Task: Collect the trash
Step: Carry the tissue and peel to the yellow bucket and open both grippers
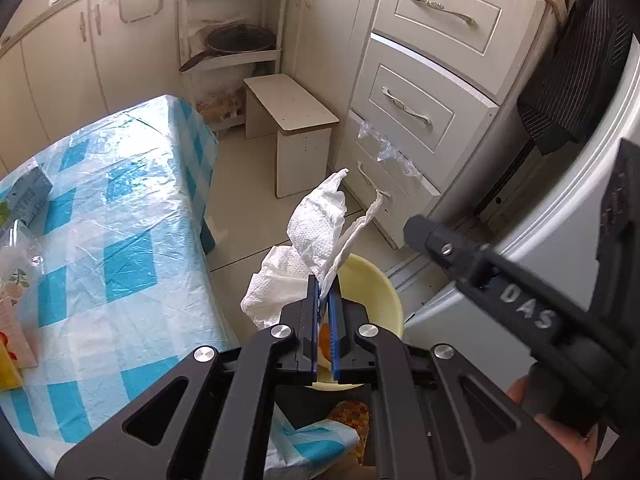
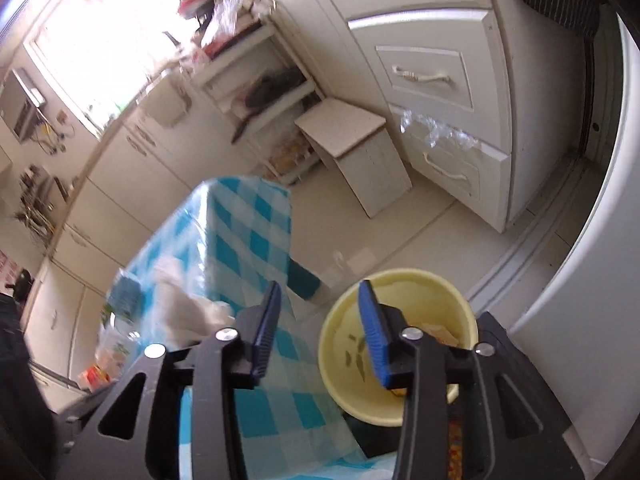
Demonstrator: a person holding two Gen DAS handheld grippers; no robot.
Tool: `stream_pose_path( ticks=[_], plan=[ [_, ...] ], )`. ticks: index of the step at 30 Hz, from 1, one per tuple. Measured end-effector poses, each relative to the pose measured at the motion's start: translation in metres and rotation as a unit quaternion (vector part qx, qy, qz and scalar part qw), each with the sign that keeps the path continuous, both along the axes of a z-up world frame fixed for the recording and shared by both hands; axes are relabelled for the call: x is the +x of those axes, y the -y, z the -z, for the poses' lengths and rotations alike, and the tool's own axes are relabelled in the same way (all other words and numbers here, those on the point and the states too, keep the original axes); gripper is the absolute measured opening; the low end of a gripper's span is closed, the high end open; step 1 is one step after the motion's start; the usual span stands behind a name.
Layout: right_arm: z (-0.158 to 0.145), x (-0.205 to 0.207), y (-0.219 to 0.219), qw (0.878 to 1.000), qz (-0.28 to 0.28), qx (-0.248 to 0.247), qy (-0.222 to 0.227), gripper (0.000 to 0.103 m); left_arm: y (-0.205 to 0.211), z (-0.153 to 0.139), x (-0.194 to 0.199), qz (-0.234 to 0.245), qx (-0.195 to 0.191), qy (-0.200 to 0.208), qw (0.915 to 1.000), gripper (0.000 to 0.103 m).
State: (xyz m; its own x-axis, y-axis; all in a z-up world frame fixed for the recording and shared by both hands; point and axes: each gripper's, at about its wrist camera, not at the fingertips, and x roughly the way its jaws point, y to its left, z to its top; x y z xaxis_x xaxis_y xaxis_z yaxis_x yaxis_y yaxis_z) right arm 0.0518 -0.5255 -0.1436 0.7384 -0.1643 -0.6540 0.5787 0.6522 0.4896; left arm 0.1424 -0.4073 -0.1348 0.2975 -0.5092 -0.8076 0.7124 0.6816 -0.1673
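My left gripper (image 1: 324,284) is shut on a crumpled white paper towel (image 1: 316,236) and holds it in the air over the pale yellow bin (image 1: 384,284) on the floor. The bin also shows in the right wrist view (image 2: 340,320), with some scraps inside. My right gripper (image 2: 320,300) is open and empty, above the table's edge and the bin's left rim. It shows in the left wrist view (image 1: 416,228) as a black body to the right of the towel.
A table with a blue checked cloth (image 1: 120,220) holds boxes and a plastic bag at its left. A small white stool (image 1: 296,120), a drawer cabinet (image 1: 420,100) and a corner shelf with pans (image 1: 236,40) stand beyond. A white appliance (image 2: 580,260) is on the right.
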Motion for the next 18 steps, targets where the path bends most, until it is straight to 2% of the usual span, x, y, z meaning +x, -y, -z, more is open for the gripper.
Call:
stream_pose_path(
  ticks=[3,11,14,16,18],
  plan=[
    [-0.014,-0.014,0.006,0.999,0.032,-0.006,0.039,0.055,0.016,0.013,0.001,0.009,0.006,-0.015,0.9998,0.005],
    [-0.026,-0.026,0.021,0.994,0.063,0.011,0.089,0.055,0.057,0.055,0.008,0.029,0.034,-0.074,0.9962,0.005],
    [-0.027,-0.025,0.023,0.993,0.063,0.018,0.095,0.055,0.069,0.069,0.013,0.025,0.050,-0.087,0.9947,0.016],
    [-0.028,-0.025,0.025,0.993,0.061,0.022,0.098,0.055,0.074,0.073,0.013,0.023,0.059,-0.083,0.9946,0.034],
    [-0.029,-0.023,0.025,0.993,0.060,0.025,0.100,0.056,0.076,0.074,0.013,0.021,0.063,-0.075,0.9950,0.045]
  ],
)
